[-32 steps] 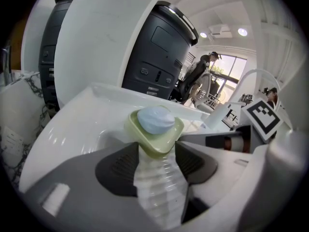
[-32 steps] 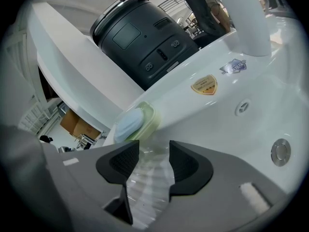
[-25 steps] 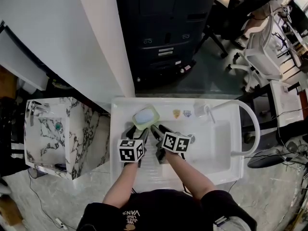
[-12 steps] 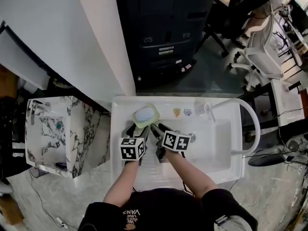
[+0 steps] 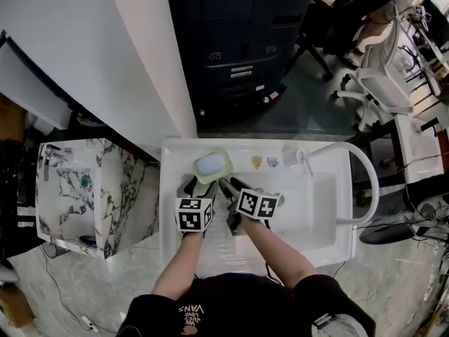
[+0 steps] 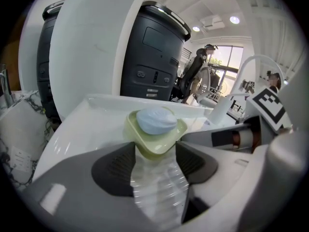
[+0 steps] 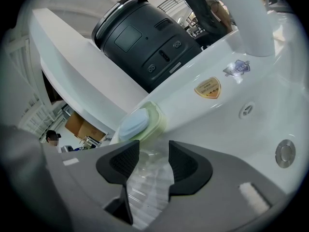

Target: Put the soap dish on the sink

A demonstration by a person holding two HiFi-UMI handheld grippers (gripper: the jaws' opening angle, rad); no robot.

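A pale green soap dish (image 5: 212, 165) with a blue bar of soap (image 6: 155, 121) in it is over the back left part of the white sink (image 5: 175, 188), by its rear ledge. My left gripper (image 5: 200, 187) is shut on the dish's near end; in the left gripper view the dish (image 6: 155, 138) sits between the two dark pads (image 6: 116, 167). My right gripper (image 5: 228, 183) is just right of the dish, open, with only the ribbed drainboard showing between its jaws (image 7: 153, 151). From the right gripper view the dish (image 7: 153, 117) lies ahead and slightly left.
The basin with its drain (image 5: 279, 201) is to the right, below a curved white faucet (image 5: 368, 181). Two stickers (image 5: 264, 164) mark the rear ledge. A black machine (image 5: 238, 41) stands behind the sink, and a marbled washstand (image 5: 77, 195) to the left.
The left gripper and the dish have shifted slightly away from me, toward the sink's rear ledge. The right gripper has barely moved.
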